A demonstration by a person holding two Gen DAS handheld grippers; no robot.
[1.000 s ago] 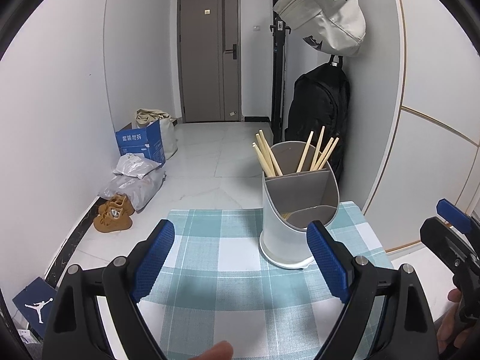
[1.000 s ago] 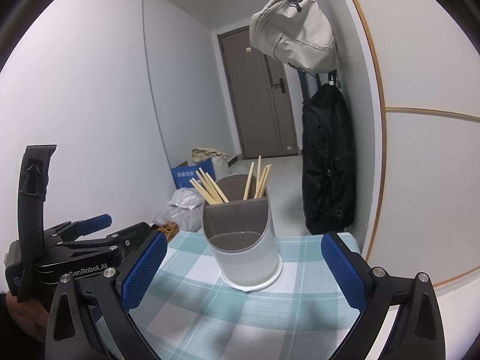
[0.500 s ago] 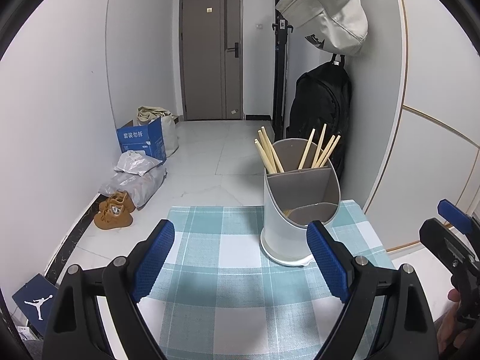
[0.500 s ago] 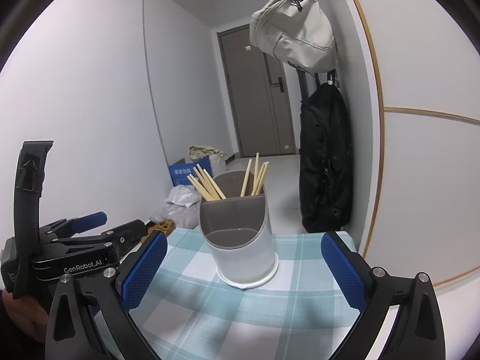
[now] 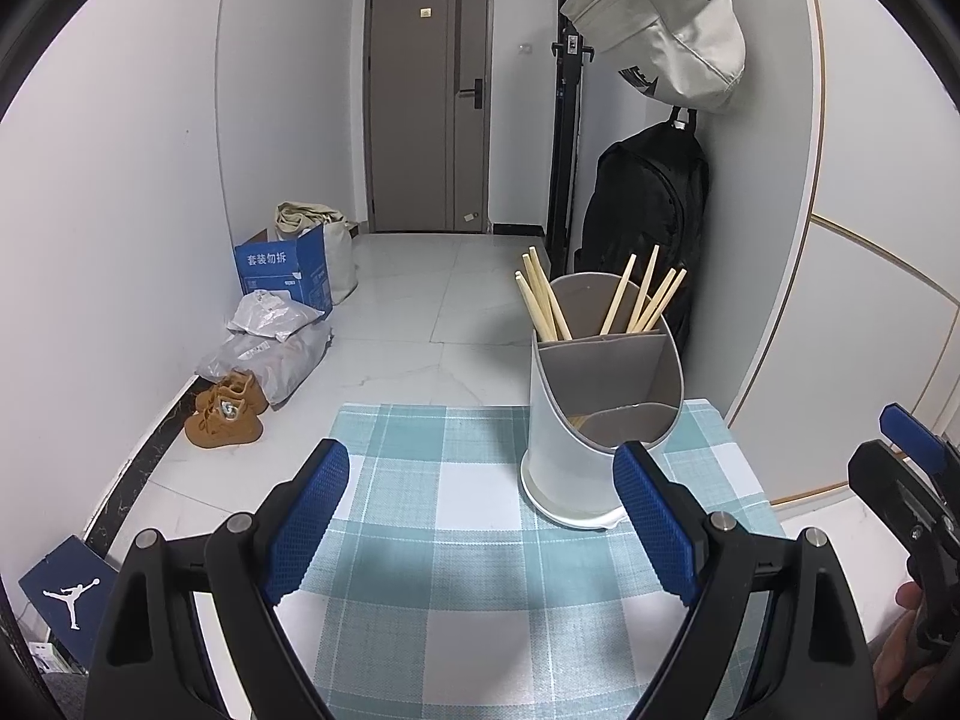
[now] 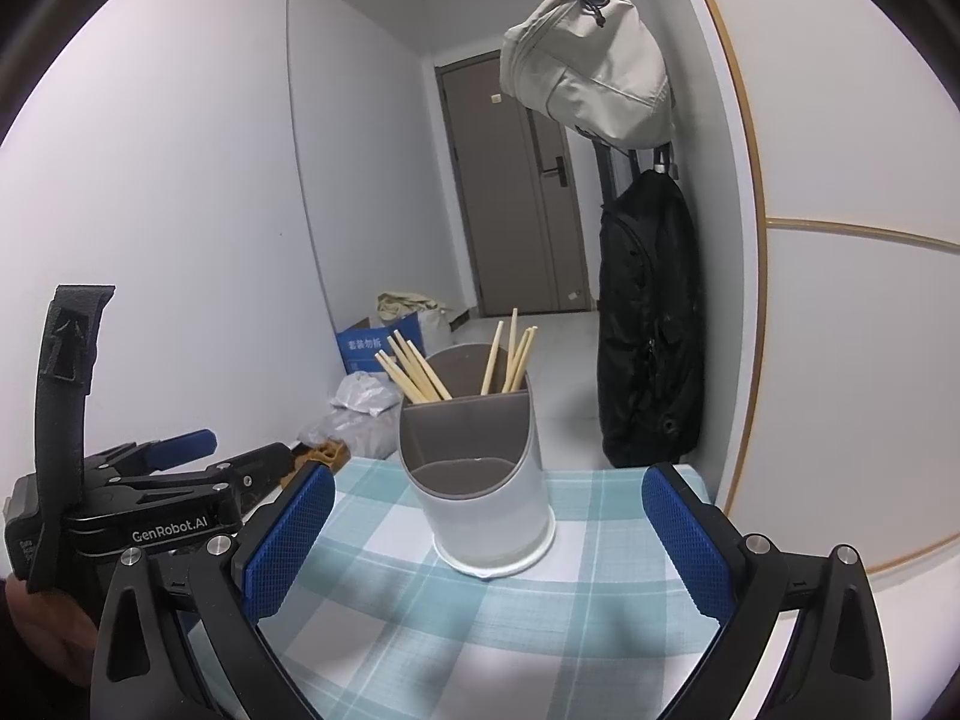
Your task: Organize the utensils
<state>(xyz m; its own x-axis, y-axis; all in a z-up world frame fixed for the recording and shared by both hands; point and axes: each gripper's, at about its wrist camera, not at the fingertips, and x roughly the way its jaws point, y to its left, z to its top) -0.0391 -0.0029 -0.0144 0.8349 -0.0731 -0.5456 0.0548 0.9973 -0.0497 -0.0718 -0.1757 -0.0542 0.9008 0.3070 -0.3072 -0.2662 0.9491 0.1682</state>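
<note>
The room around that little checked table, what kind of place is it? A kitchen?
More likely the entrance hallway of a home than a kitchen. A closed door ends a narrow tiled passage, a backpack and a pale bag hang on the wall, and shoes sit on the floor.

I stood in what looked like a home entryway: a front door (image 5: 429,102), bags on wall hooks (image 5: 666,30), shoes (image 5: 225,414) and parcels (image 5: 270,342) on tile.

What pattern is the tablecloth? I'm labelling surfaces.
Teal-and-white check; the tablecloth shows best in the left wrist view.
</note>
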